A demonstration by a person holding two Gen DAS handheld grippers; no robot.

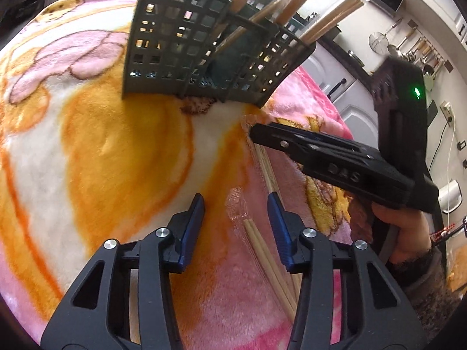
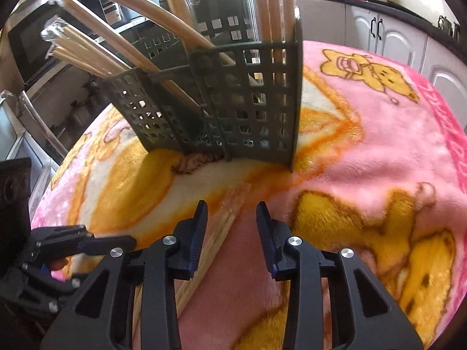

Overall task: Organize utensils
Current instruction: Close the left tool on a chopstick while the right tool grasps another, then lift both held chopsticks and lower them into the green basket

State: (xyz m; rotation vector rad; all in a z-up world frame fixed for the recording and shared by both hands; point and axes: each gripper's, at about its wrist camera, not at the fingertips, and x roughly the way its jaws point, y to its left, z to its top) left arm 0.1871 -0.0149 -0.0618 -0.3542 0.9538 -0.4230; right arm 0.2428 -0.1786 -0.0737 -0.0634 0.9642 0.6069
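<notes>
Chopsticks [image 1: 256,242] in a clear wrapper lie low in the frame on the pink blanket [image 1: 87,145], near the dark basket [image 1: 204,58]; left gripper [image 1: 236,213] and right gripper [image 2: 232,218] hover half open around them, gripping nothing.

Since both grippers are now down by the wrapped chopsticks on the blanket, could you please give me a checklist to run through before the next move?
1. Wrapped chopsticks lie flat on the blanket: ok.
2. Left gripper straddles the pack, pads not pressing: ok.
3. Right gripper centred on the pack: not ok, the pack runs by its left finger.
4. The two grippers clear of each other: ok.
5. Utensil holder upright on the blanket: ok.
6. Free compartment for this pack: cannot tell, chopstick bundles already fill what shows.
</notes>
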